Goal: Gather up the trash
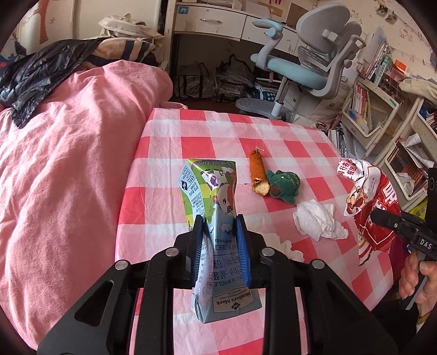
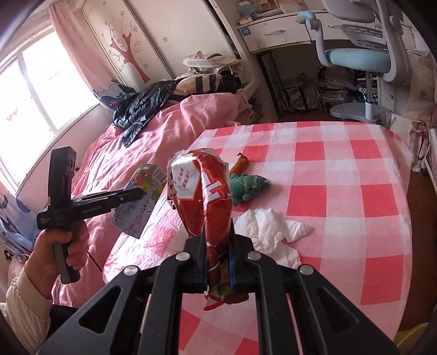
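Observation:
My left gripper (image 1: 220, 221) is shut on a flattened milk carton (image 1: 210, 191) with a cartoon cow print, held above the checked tablecloth (image 1: 300, 142). My right gripper (image 2: 217, 226) is shut on a crumpled red snack bag (image 2: 204, 191), also lifted off the table. On the cloth lie a half-eaten bread stick (image 1: 258, 172), a small green plush toy (image 1: 284, 183) touching it, and a crumpled white tissue (image 1: 316, 221). From the right wrist view, the left gripper (image 2: 139, 194) and its carton (image 2: 136, 207) hang at the left, over the table's edge by the bed.
A bed with a pink duvet (image 1: 68, 163) and a dark jacket (image 1: 41, 73) borders the table's left side. A grey-blue desk chair (image 1: 308, 65), a desk with drawers (image 1: 218, 21) and shelves of books (image 1: 368, 106) stand behind and to the right. A hand (image 2: 60, 245) holds the left gripper's handle.

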`<action>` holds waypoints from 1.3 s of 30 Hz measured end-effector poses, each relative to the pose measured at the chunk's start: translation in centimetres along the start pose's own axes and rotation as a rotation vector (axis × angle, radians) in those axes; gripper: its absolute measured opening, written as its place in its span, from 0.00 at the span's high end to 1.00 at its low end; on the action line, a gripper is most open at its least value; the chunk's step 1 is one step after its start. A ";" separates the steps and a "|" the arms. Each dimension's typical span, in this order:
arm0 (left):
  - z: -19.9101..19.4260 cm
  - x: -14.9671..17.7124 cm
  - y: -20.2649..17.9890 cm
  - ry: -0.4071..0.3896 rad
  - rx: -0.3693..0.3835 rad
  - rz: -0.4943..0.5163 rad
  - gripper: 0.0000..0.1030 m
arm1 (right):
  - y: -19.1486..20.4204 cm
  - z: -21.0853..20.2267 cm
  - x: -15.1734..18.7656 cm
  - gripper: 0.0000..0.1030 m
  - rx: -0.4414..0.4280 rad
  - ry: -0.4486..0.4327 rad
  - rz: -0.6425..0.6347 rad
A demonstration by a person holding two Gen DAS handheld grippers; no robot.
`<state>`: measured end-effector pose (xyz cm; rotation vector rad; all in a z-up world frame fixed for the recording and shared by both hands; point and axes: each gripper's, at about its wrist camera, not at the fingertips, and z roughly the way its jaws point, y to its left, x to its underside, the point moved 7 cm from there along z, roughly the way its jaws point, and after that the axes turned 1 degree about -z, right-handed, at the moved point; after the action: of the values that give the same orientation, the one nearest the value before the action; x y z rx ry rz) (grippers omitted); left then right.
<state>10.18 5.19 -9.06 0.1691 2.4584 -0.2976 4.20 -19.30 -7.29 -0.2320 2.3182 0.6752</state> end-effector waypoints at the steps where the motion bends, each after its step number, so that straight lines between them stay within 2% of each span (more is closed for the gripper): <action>1: 0.0 0.0 -0.1 0.000 -0.004 0.002 0.78 | 0.0 0.0 0.0 0.89 0.007 0.001 -0.004; 11: 0.0 0.0 0.3 -0.005 -0.022 -0.001 0.78 | -0.6 0.5 0.5 0.89 0.063 0.017 -0.026; 39: -0.5 -0.8 0.9 -0.024 -0.026 -0.016 0.78 | -0.7 2.1 1.1 0.89 0.094 0.054 -0.065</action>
<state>10.69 6.11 -8.36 0.1348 2.4398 -0.2732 4.88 -18.76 -9.61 -0.2842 2.3760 0.5328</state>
